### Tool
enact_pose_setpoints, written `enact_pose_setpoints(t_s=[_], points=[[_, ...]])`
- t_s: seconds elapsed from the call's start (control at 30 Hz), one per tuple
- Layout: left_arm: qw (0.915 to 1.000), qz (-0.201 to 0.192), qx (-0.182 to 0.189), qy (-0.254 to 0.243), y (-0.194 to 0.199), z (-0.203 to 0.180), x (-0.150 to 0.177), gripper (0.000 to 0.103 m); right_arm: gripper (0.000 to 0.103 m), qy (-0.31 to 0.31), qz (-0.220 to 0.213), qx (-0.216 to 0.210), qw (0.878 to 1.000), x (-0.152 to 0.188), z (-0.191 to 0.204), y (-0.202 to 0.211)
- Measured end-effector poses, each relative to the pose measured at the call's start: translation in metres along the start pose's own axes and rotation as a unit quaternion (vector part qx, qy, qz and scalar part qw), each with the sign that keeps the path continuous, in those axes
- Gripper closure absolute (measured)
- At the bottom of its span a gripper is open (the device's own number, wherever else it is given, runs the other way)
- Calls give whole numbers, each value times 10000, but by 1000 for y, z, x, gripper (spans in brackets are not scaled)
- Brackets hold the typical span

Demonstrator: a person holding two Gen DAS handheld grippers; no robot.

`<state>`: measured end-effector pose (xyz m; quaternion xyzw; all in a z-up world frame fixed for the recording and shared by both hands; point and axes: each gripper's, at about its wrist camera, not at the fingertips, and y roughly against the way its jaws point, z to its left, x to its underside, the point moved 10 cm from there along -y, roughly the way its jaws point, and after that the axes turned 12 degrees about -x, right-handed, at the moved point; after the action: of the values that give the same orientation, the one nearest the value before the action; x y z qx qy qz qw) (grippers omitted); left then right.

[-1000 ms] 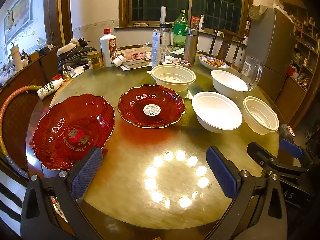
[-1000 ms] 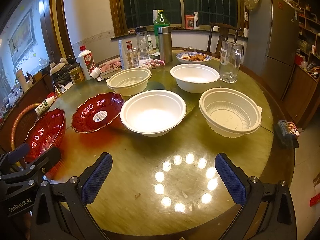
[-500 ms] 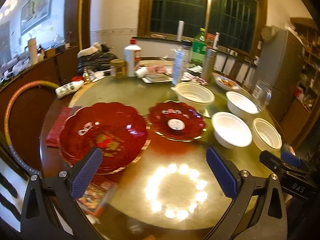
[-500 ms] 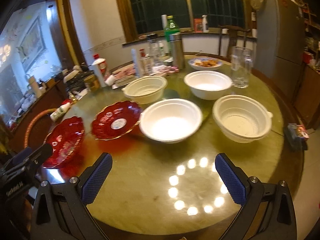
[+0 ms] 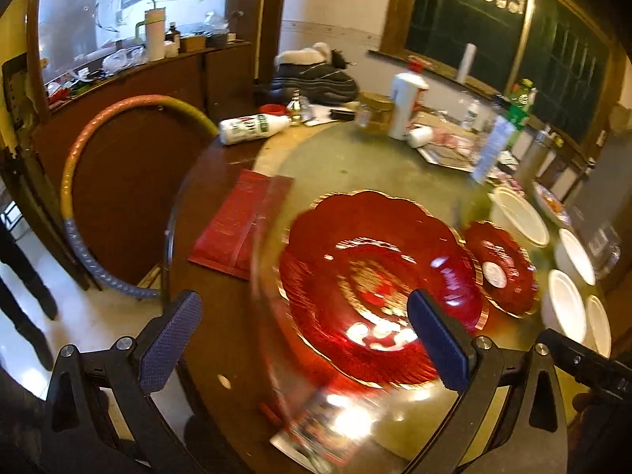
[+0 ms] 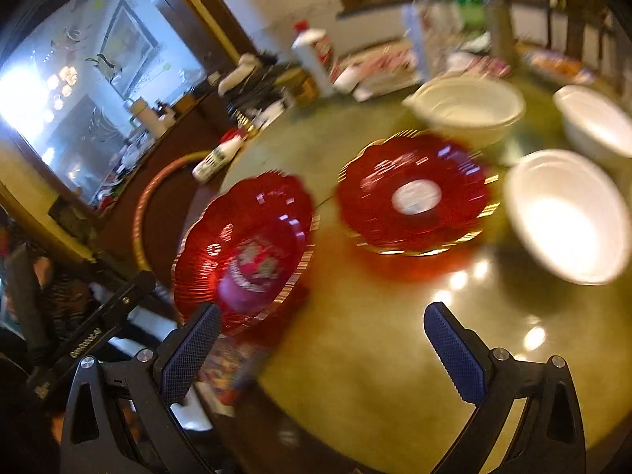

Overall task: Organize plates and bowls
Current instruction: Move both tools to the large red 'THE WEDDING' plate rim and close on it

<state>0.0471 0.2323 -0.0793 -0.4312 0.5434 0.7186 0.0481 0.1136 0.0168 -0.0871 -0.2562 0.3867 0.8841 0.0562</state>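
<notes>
Two red scalloped plates lie on the round table. The larger red plate (image 5: 375,284) (image 6: 245,249) sits near the table's left edge; the smaller red plate (image 5: 499,268) (image 6: 414,193) with a white sticker is to its right. White bowls (image 5: 565,304) (image 6: 568,213) stand further right. My left gripper (image 5: 304,339) is open over the near-left rim of the larger plate, holding nothing. My right gripper (image 6: 320,351) is open above bare tabletop in front of both plates. Both views are motion-blurred.
A red envelope (image 5: 237,225) lies left of the larger plate, and a printed card (image 5: 320,426) at the near edge. Bottles, a jar and clutter (image 5: 403,106) crowd the far side. A hoop (image 5: 94,166) leans on a cabinet left of the table.
Both grippers have swung left, toward the red plates. The larger plate now fills the left wrist view, and the white bowls have slid to the right edge. Both jaws stay open.
</notes>
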Motion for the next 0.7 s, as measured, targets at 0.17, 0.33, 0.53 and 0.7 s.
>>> enact_pose_setpoints(t_s=[0.17, 0.33, 0.53, 0.7], points=[[9999, 96, -7, 51, -20, 1, -4, 0, 13, -377, 237, -125, 9989, -5, -1, -34], [9994, 289, -60, 157, -41, 0, -3, 11, 39, -625, 422, -19, 9971, -6, -11, -59], [9982, 544, -9, 245, -59, -2, 3, 27, 54, -654, 590, 119, 9960, -7, -21, -82], [9978, 644, -21, 130, -68, -9, 8, 52, 72, -627, 637, 176, 9958, -10, -23, -96]])
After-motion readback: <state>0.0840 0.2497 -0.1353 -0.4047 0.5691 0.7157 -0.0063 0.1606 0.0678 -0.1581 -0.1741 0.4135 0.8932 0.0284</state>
